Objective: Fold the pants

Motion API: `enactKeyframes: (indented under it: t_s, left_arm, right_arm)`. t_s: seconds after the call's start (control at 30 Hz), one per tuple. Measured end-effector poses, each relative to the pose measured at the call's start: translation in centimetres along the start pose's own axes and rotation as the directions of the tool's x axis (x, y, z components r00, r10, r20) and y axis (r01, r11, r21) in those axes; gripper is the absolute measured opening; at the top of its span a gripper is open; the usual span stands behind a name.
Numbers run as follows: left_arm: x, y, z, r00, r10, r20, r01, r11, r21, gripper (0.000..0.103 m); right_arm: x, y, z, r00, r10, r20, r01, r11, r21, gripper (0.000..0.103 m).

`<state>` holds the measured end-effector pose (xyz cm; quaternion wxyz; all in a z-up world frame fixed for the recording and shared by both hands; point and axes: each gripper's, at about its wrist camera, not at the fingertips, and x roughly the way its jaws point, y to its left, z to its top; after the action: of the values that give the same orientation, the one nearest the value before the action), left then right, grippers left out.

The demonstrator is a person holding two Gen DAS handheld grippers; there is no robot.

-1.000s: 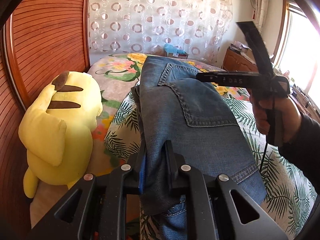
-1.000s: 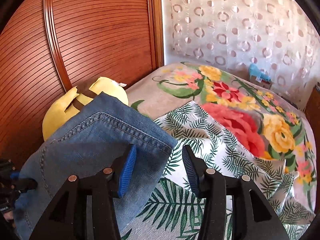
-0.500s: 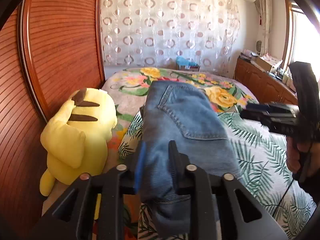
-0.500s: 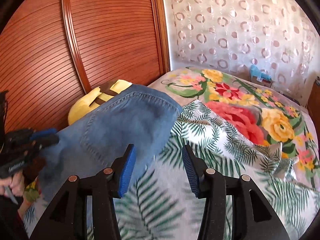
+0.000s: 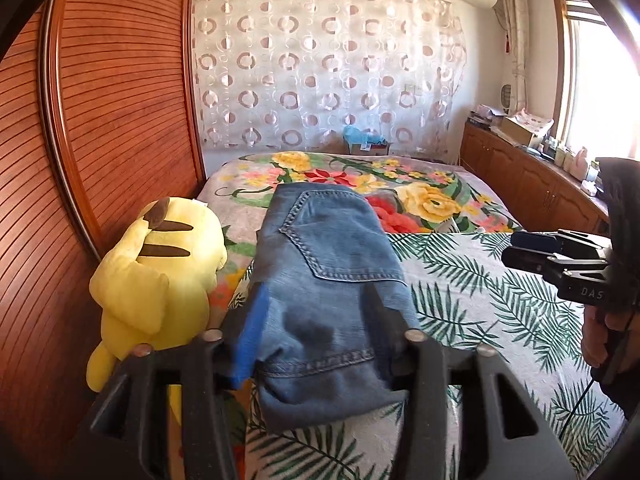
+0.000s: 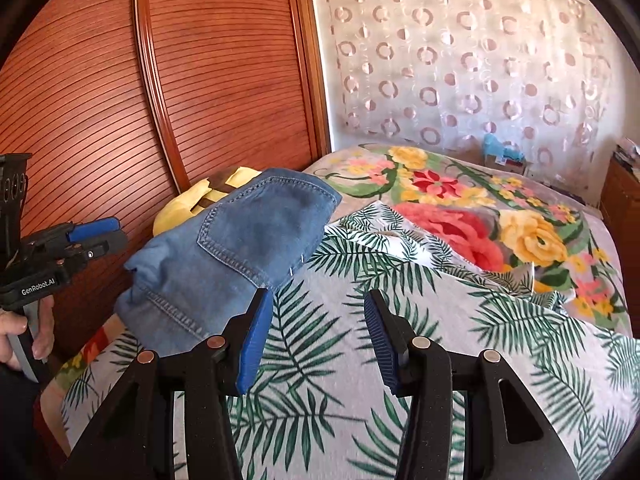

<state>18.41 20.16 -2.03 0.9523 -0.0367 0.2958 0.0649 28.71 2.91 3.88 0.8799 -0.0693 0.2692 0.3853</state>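
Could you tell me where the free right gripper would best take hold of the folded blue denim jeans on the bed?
Probably the near-right corner of the folded blue denim jeans, approached low from the right gripper side: that stitched pocket edge sits raised above the palm-leaf sheet, facing its open jaws.

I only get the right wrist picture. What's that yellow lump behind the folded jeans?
Observer: A yellow plush toy with brown stripes, sitting beside the jeans.
Visitor: Is the other clamp, at my left edge, squeezing anything?
Observer: No; the left gripper has its jaws spread wide, gripping nothing.
Visitor: What's off to my right?
Observer: Low wooden cabinets under a bright window.
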Motion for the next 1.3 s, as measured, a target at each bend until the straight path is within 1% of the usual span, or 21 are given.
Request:
enactKeyframes:
  t_s: [0.03, 0.07, 0.13, 0.2, 0.3, 0.47, 0.6, 0.73, 0.8, 0.83, 0.9, 0.97, 1.07, 1.2, 1.3]
  left_arm:
    - [-0.3, -0.1, 0.0, 1.0, -0.01, 0.012, 0.01, 1.0, -0.007, 0.084]
    - [-0.8, -0.3, -0.1, 0.999, -0.02, 0.026, 0.02, 1.0, -0.012, 0.085]
    - [-1.2, -0.6, -0.1, 0.999, -0.025, 0.025, 0.026, 1.0, -0.017, 0.088]
    - [-1.7, -0.7, 0.0, 0.999, -0.013, 0.037, 0.014, 0.999, -0.033, 0.088]
    - [-2.2, -1.2, -0.1, 0.999, -0.003, 0.053, 0.004, 1.0, -0.02, 0.089]
    - [-2.7, -1.8, -0.4, 0.999, -0.007, 0.043, 0.008, 1.0, -0.02, 0.089]
    - [-3.3, -3.1, -0.8, 0.999, -0.04, 0.034, 0.04, 0.999, -0.015, 0.089]
    - [-4.0, -5.0, -1.4, 0.997, -0.064, 0.034, 0.064, 0.998, -0.001, 0.089]
    - [-4.2, -6.1, -1.7, 0.997, -0.071, 0.028, 0.071, 0.997, 0.008, 0.089]
    - [-4.4, -6.6, -1.9, 0.996, -0.08, 0.028, 0.079, 0.997, 0.012, 0.089]
    - [-4.7, -7.7, -2.2, 0.996, -0.091, 0.026, 0.09, 0.996, 0.022, 0.089]
    - [-5.0, -8.7, -2.4, 0.995, -0.092, 0.023, 0.091, 0.995, 0.034, 0.089]
    - [-5.5, -10.2, -2.8, 0.995, -0.095, 0.025, 0.094, 0.994, 0.049, 0.089]
    - [-6.3, -12.2, -3.4, 0.988, -0.149, 0.025, 0.148, 0.987, 0.059, 0.089]
    - [-7.0, -13.5, -3.8, 0.987, -0.158, 0.026, 0.156, 0.986, 0.065, 0.089]
  right_arm:
    - [-0.5, 0.1, -0.2, 1.0, 0.0, 0.004, 0.0, 1.0, 0.002, 0.049]
    - [-0.9, 0.1, -0.3, 1.0, -0.001, 0.009, 0.001, 1.0, 0.003, 0.049]
    - [-1.6, 0.2, -0.6, 1.0, -0.001, 0.017, 0.001, 1.0, 0.004, 0.049]
    - [-2.1, 0.2, -0.8, 1.0, -0.001, 0.022, 0.0, 1.0, 0.005, 0.049]
    - [-2.7, 0.5, -1.2, 1.0, 0.0, 0.029, 0.0, 1.0, 0.009, 0.049]
    - [-3.8, 0.8, -1.9, 0.999, -0.002, 0.042, 0.001, 1.0, 0.016, 0.049]
    - [-5.2, 1.1, -2.5, 0.999, -0.018, 0.052, 0.017, 1.0, 0.02, 0.049]
    - [-7.2, 1.3, -3.6, 0.997, -0.052, 0.062, 0.051, 0.998, 0.026, 0.05]
    - [-8.1, 1.3, -4.1, 0.996, -0.071, 0.061, 0.07, 0.997, 0.026, 0.062]
    - [-8.6, 1.4, -4.4, 0.995, -0.08, 0.066, 0.079, 0.997, 0.028, 0.064]
    - [-9.7, 1.5, -5.0, 0.993, -0.093, 0.075, 0.091, 0.995, 0.034, 0.076]
    - [-10.9, 1.6, -5.6, 0.99, -0.114, 0.087, 0.11, 0.993, 0.048, 0.082]
    - [-12.4, 1.7, -6.6, 0.986, -0.135, 0.095, 0.129, 0.99, 0.063, 0.085]
    - [-14.5, 1.8, -8.0, 0.982, -0.157, 0.105, 0.148, 0.985, 0.087, 0.085]
    - [-16.0, 1.8, -8.7, 0.976, -0.184, 0.114, 0.173, 0.98, 0.096, 0.085]
